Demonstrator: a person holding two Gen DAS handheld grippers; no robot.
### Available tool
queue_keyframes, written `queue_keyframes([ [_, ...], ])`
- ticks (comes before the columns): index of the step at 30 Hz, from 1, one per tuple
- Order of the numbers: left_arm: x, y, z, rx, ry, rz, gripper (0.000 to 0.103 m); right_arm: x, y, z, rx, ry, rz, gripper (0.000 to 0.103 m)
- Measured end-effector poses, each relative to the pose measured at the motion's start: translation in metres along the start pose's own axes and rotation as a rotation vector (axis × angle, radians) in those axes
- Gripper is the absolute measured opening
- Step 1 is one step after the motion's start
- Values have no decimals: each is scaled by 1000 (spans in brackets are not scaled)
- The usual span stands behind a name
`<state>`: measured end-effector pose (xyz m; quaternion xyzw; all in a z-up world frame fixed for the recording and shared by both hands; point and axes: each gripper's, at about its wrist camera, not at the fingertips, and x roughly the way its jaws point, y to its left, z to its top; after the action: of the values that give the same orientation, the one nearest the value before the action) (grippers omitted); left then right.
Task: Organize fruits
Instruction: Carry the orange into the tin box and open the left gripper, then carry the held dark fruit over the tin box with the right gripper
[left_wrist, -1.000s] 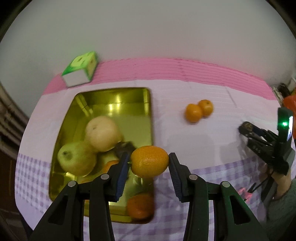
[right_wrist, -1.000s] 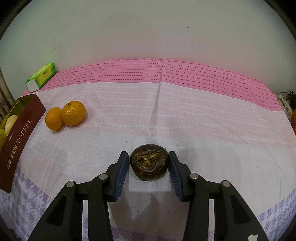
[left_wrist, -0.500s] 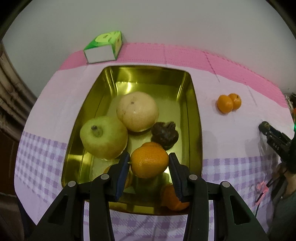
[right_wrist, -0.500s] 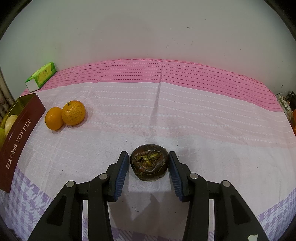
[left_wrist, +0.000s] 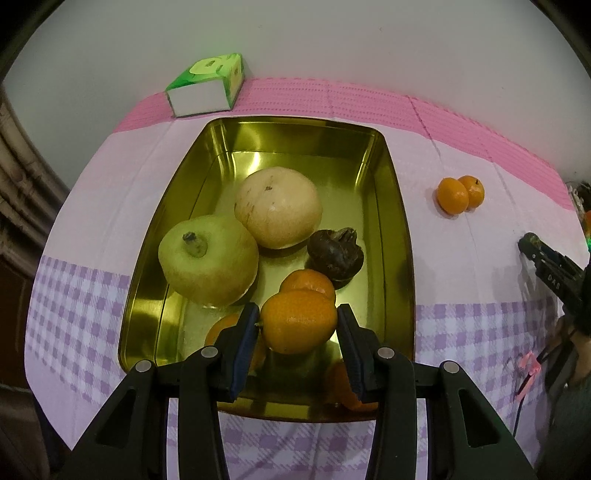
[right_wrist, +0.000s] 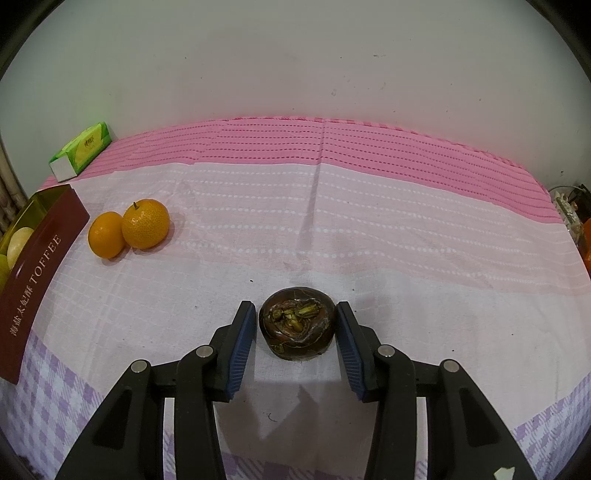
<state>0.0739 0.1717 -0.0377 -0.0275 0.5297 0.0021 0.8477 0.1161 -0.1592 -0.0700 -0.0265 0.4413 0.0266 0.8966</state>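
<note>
My left gripper (left_wrist: 297, 323) is shut on an orange (left_wrist: 298, 320) and holds it over the near end of a gold tin (left_wrist: 295, 136). In the tin lie a green apple (left_wrist: 207, 258), a pale pear (left_wrist: 277, 206), a dark mangosteen (left_wrist: 335, 256) and more oranges (left_wrist: 306, 282). My right gripper (right_wrist: 296, 326) brackets a dark mangosteen (right_wrist: 297, 321) on the cloth; its pads look just clear of the fruit. Two oranges (right_wrist: 129, 227) lie on the cloth left of it and show in the left wrist view (left_wrist: 460, 194).
A green tissue box (left_wrist: 207, 86) stands behind the tin by the wall, also in the right wrist view (right_wrist: 81, 151). The tin's red side (right_wrist: 37, 280) reads TOFFEE. The right gripper (left_wrist: 554, 273) shows at the right edge of the left wrist view.
My left gripper has carried the orange leftward from over the tin's right rim to above its inside and moved lower. The right gripper and mangosteen have not moved.
</note>
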Motion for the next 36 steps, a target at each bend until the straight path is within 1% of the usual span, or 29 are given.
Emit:
queue_keyframes([
  [12, -1, -1, -7, 2, 4, -2, 44, 0, 0, 0, -1, 0, -1, 42],
  [17, 0, 1, -6, -1, 2, -1, 45, 1, -1, 0, 0, 1, -6, 44],
  [21, -2, 3, -6, -2, -3, -3, 50, 1, -1, 0, 2, 2, -14, 47],
  [29, -10, 7, -7, -11, -17, -10, 53, 2, -2, 1, -3, 2, -20, 47],
  [36, -21, 13, -4, -27, -47, -19, 55, 1, 0, -1, 1, 1, -24, 45],
])
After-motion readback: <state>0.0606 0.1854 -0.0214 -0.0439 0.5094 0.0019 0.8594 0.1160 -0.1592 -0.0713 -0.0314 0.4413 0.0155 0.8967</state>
